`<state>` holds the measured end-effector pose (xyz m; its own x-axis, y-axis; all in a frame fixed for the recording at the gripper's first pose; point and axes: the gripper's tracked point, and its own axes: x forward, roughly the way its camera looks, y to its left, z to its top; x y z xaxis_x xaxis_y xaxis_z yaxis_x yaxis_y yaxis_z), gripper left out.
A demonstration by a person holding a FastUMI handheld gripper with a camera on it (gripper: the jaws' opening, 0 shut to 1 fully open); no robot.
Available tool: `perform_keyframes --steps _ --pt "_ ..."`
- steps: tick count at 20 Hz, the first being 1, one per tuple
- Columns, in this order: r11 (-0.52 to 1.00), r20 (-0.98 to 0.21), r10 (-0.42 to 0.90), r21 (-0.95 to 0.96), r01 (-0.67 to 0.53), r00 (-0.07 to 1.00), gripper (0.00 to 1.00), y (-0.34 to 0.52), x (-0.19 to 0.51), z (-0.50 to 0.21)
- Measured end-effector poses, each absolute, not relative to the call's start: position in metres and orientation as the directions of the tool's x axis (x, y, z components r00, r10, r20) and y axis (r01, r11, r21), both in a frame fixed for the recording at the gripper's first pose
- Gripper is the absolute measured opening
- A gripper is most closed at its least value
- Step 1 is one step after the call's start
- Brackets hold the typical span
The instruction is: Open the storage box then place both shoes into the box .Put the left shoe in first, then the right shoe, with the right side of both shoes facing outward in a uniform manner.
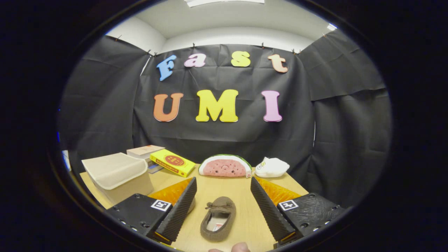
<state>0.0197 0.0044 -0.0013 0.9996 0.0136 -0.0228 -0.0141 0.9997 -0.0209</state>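
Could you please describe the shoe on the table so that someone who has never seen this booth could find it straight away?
Start at the wooden table in front of the black cloth wall. The open gripper points along it, and the shoe lies flat between its fingers. It is a brown fuzzy slipper with a small bow, unlike the pink watermelon plush beyond the fingers.

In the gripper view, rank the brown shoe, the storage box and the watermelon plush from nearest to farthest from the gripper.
The gripper is open.
1. Brown shoe: on the table between the fingers.
2. Storage box: beside and just beyond the left finger, lid up.
3. Watermelon plush: straight ahead, beyond the fingers, at the table's far edge.
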Motion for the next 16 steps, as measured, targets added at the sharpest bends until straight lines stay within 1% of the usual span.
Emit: perform_keyframes --steps 7,12,16 --pt "0.999 -0.035 0.034 0.01 -0.033 0.999 0.95 0.015 0.023 0.001" --pt "0.996 -0.029 0.086 -0.003 -0.087 0.996 0.95 0.04 0.033 0.004" --pt "0.991 -0.065 0.133 0.022 -0.131 0.989 0.95 0.064 0.049 -0.012"
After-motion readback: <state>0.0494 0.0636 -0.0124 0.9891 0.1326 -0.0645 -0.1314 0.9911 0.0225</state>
